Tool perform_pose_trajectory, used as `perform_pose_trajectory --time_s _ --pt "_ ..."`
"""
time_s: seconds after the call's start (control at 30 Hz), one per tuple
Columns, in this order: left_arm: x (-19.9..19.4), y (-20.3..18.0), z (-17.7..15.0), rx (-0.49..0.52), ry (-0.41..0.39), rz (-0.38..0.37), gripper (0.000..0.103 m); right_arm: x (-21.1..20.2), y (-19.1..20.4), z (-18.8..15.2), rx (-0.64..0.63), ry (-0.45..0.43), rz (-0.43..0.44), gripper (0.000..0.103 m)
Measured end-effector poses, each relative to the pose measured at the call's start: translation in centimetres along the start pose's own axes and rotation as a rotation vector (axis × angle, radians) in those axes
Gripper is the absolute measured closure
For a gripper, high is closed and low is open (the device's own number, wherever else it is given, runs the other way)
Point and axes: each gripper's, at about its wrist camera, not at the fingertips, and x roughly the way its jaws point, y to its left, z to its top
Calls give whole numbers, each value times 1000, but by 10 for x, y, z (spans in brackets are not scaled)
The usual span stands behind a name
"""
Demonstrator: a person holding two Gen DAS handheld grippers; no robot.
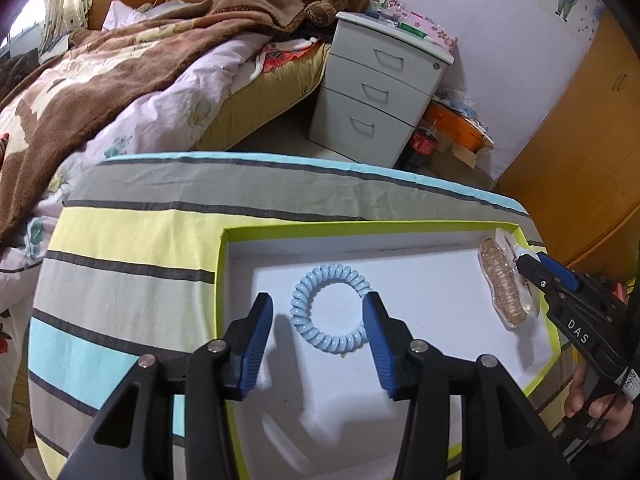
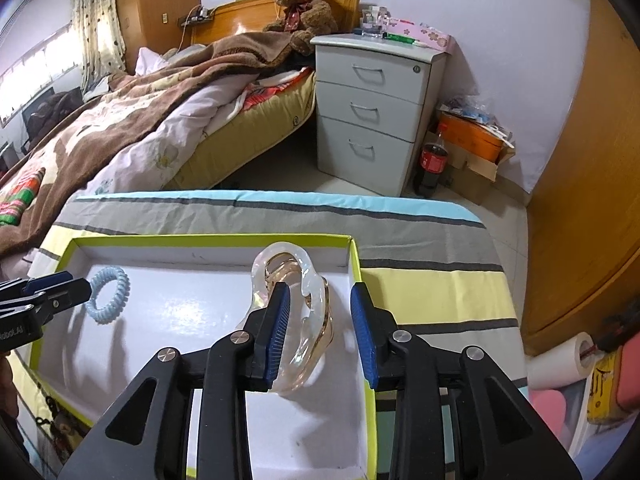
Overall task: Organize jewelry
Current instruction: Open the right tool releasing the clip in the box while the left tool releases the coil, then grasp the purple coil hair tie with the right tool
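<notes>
Right wrist: your spread right gripper (image 2: 319, 330) straddled the clear bracelet pouch (image 2: 298, 312); your unclenched left gripper (image 1: 318, 340) risked snagging the coil bracelet (image 1: 330, 310).

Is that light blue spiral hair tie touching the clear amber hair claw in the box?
Apart. The left wrist view shows the light blue spiral hair tie and the clear amber hair claw separated by bare white box floor.

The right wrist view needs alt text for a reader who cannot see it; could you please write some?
The open right gripper straddles a clear amber hair claw clip lying in a white, green-rimmed tray on a striped cloth. The left gripper touches a blue coil hair tie at far left.
</notes>
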Motion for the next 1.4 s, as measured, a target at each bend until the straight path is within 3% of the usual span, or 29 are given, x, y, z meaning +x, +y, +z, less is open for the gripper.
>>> perform_pose_trajectory --time_s 0.13,0.27,0.63,0.97,1.4 --pt "-14 -4 -4 19 -22 -9 49 -16 0 -4 19 -25 13 69" --pt "-31 -5 -12 19 -48 -14 48 -35 1 -13 27 -47 39 60" --pt "-82 -1 -60 37 -90 -22 44 -89 8 -58 63 -96 102 60" --pt "-105 9 -109 25 -90 -27 42 -105 17 -108 57 -61 145 60" --pt "-108 26 -162 23 -61 -71 42 -93 30 -152 45 33 153 60"
